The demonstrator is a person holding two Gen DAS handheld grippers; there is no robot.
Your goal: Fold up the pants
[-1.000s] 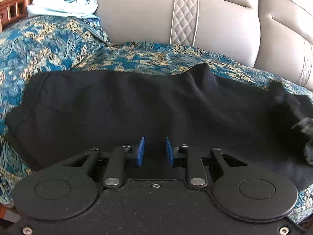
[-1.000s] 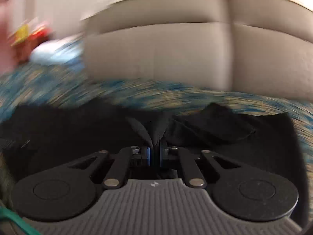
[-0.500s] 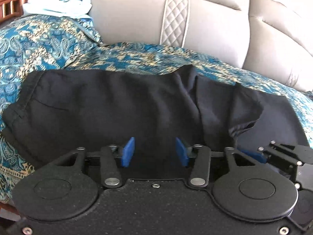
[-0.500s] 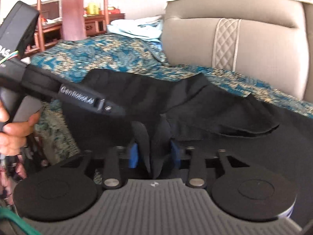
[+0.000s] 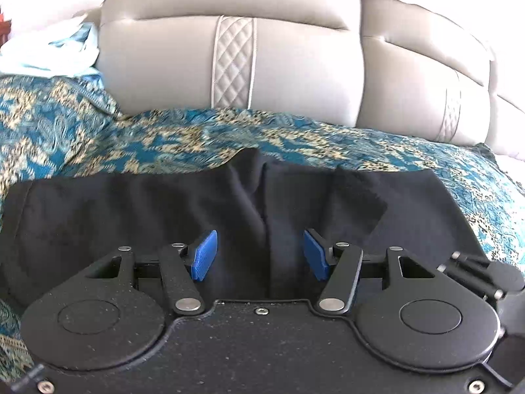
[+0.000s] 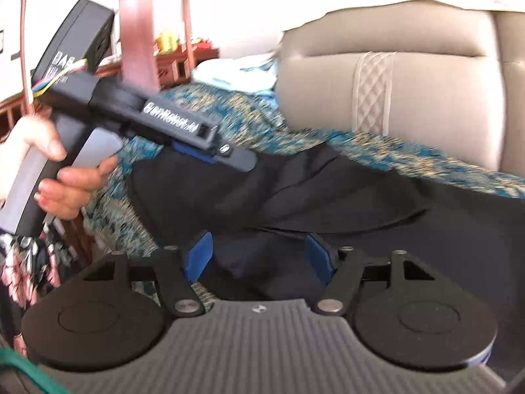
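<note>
1. On the teal patterned bedspread (image 5: 170,138), below the grey padded headboard (image 5: 229,65), black pants (image 5: 131,210) lie spread out, one part folded back over the rest.
2. Left hand-held gripper (image 5: 260,254) hangs over the pants with its blue pads (image 5: 204,254) spread apart, grasping nothing.
3. Right hand-held gripper (image 6: 259,256) is likewise released, black cloth lying loose between its fingers.
4. Left of the headboard, a bare hand (image 6: 62,177) grips the left tool's handle.

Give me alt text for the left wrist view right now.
The open left gripper hovers over black pants spread on a teal patterned cover, a folded flap lying on their right half. A grey sofa back rises behind.
</note>
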